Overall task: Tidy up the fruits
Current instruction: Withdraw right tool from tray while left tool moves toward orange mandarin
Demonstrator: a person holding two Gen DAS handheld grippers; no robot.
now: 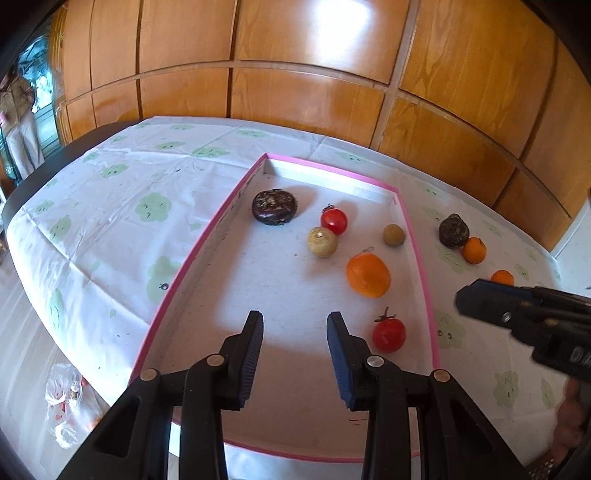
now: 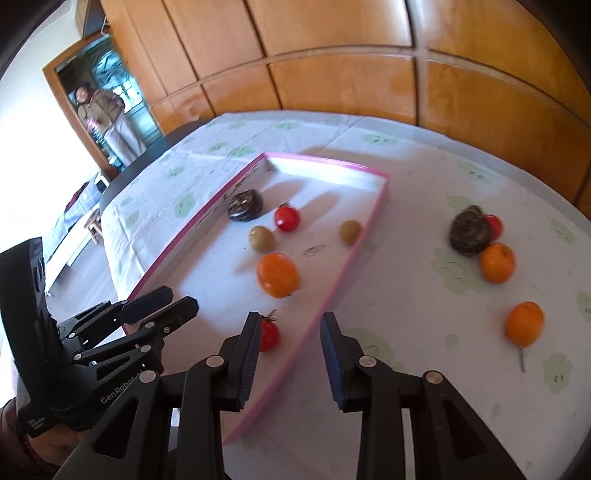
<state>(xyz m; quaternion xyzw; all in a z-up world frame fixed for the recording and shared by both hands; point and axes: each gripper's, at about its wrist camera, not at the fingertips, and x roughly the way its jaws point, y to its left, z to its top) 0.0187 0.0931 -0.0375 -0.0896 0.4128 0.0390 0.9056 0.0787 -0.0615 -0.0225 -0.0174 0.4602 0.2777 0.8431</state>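
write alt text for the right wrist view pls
The right claw, open and empty, hangs over the pink rim of a shallow white tray holding two tomatoes, an orange, two small tan fruits and a dark fruit. On the tablecloth to the right lie two oranges, another dark fruit and a tomato; the left claw shows at left.

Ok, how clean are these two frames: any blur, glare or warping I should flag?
Left wrist view: sharp on the tray and large orange, glare patch on the wooden panels, fisheye bends the panel lines. Right wrist view: motion blur smears the dark fruit and oranges on the cloth; blown-out white at left.
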